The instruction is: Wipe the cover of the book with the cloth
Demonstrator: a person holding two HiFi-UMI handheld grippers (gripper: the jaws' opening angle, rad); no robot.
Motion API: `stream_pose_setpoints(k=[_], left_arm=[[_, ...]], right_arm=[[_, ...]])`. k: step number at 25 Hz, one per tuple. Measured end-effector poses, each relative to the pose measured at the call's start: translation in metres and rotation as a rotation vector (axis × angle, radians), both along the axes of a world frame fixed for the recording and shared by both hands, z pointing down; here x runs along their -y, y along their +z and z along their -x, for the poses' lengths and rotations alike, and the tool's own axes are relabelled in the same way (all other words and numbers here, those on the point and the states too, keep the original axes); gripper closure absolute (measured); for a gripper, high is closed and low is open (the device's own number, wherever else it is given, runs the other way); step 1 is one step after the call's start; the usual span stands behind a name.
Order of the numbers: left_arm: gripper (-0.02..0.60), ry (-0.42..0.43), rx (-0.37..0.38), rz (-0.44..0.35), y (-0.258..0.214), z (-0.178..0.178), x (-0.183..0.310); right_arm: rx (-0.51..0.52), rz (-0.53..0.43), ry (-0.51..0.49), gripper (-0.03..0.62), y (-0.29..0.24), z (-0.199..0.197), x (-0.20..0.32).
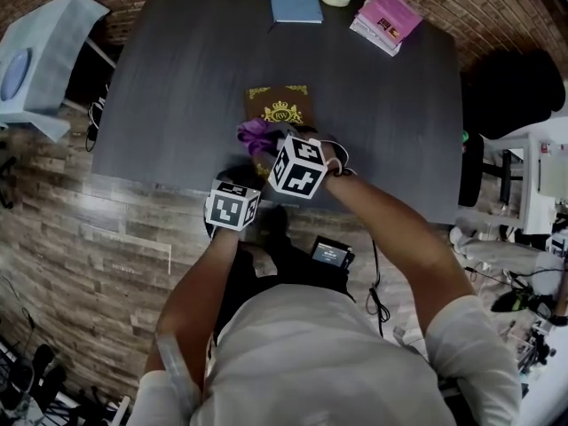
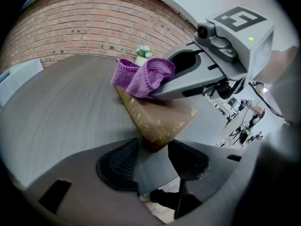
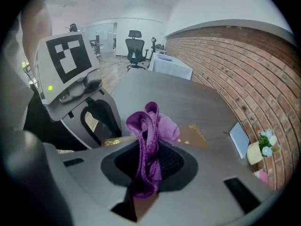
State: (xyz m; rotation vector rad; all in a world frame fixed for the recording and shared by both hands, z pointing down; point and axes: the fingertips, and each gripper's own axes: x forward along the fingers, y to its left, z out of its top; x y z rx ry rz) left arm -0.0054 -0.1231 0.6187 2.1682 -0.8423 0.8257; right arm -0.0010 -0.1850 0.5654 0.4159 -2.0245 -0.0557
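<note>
My right fingers [image 3: 148, 166] are closed tight on a bunched fold of the purple cloth [image 3: 149, 131], which hangs over the near part of the brown book [image 1: 280, 106]. The book lies close to the near edge of the desk [image 1: 195, 69]. My left fingers [image 2: 153, 155] stand wide apart with the book's near corner at their tips, and I see no real squeeze on it. So a hard stroke could skid or spin the book on the smooth desk, even off the near edge, and if I press too low my fingers rather than the cloth would scrape the cover
</note>
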Motion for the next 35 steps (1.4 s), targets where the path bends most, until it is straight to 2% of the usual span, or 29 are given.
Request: stream_pose_setpoints(k=[17,23,32,35], left_arm=[[0.374,0.003,-0.002,-0.006,0.0,0.0,0.001],[0.376,-0.006,-0.012,-0.009,0.0,0.001,0.001],[0.407,-0.022,-0.031,0.0,-0.004,0.011,-0.01],[0.416,-0.014,-0.044,-0.007,-0.009,0.011,-0.013]], right_arm=[[0.115,0.134,0.07,0.508,-0.002,-0.001,-0.049],[0.18,0.222,0.111,0.508,-0.007,-0.001,-0.062],[0.204,0.302,0.013,0.505,-0.027,-0.003,-0.099],[0.208,0.29,-0.001,0.505,-0.037,-0.009,-0.101]])
